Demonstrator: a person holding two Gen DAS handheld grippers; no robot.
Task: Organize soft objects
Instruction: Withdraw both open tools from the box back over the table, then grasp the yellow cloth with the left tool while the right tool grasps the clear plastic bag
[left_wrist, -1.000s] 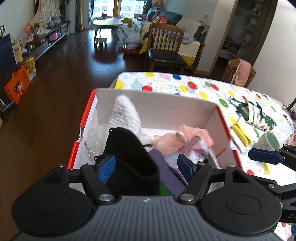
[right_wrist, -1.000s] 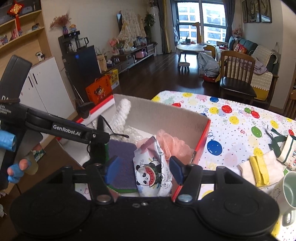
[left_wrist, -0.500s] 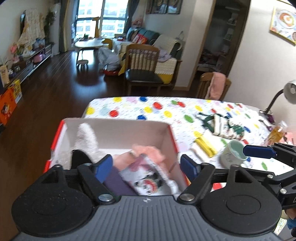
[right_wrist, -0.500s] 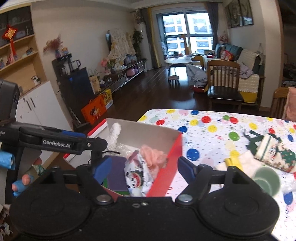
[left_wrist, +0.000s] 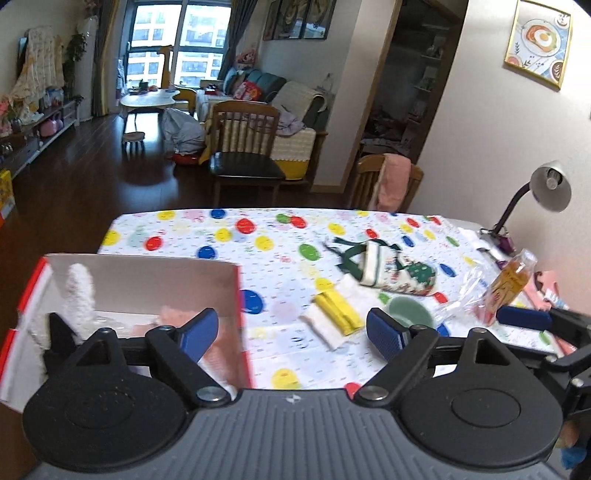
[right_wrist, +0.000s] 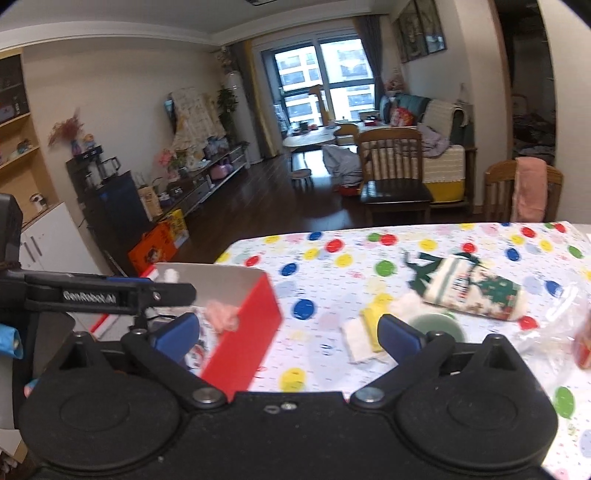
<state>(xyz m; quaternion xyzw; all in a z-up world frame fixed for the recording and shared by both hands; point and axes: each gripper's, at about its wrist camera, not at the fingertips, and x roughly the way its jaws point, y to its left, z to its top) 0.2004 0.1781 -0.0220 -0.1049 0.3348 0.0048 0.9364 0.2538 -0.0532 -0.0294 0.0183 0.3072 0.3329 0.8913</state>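
Soft objects are lying in two groups. Group 1: inside the red-and-white box (left_wrist: 236, 295) at the table's left edge, w/ a white fluffy item (left_wrist: 79, 291) standing upright against the left inner wall and a pink mesh item (right_wrist: 221, 314) sitting near the right wall. Group 2: on the polka-dot tablecloth (left_wrist: 229, 236), right of the box and apart from it.

Group 2 contents:
- Yellow cloth (left_wrist: 338, 308) is lying on top of a white cloth (left_wrist: 323, 326).
- Green-and-white printed pouch (left_wrist: 397, 271) is lying flat, just beyond the yellow cloth.
- Green cup (left_wrist: 408, 314) is sitting just beside the cloths, btwn them and a clear plastic bag (left_wrist: 465, 295).
- Bag is touching an orange packet (left_wrist: 509, 280).

Left gripper (left_wrist: 291, 334) is hovering above the table w/ jaws wide apart, holding nothing; its left finger is overlapping the box's right wall in view, its right finger the cup. Right gripper (right_wrist: 288, 334) is likewise showing jaws spread wide and empty, framing the box corner on one side and the cloths on the other.

Desk lamp (left_wrist: 546, 190) is standing at the far right. Wooden chair (left_wrist: 245, 147) is standing beyond the table.
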